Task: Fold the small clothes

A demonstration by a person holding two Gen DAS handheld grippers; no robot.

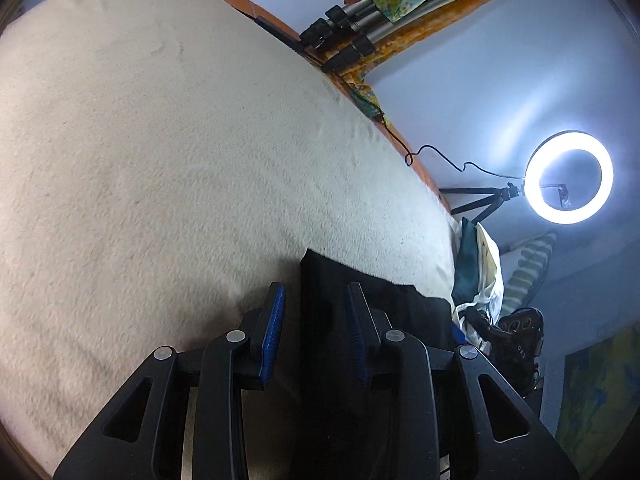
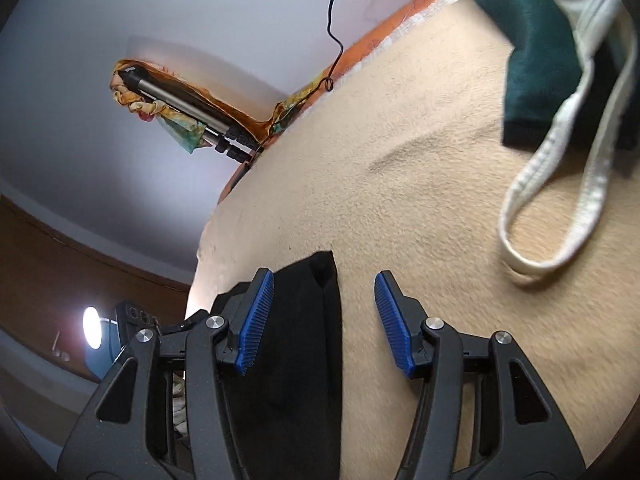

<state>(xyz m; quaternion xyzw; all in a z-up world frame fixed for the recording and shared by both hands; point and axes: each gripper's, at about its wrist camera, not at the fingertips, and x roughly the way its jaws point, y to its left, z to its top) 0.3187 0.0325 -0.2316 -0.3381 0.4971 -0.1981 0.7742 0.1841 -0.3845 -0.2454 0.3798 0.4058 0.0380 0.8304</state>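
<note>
Below, black garment [image 1: 360, 320] between both spread-fingered grippers, left [image 1: 316, 312] and right [image 2: 324, 300].

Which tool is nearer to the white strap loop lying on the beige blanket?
Right. The right tool is open over the black garment, with the white strap loop just ahead to its right. The left tool shows no loop nearby.

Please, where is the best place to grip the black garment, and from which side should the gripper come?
Probably at the near corner of the black garment, coming along the beige blanket from its free edge. That edge lies flat between the open fingers of the right gripper; the left gripper is open over it too.
</note>
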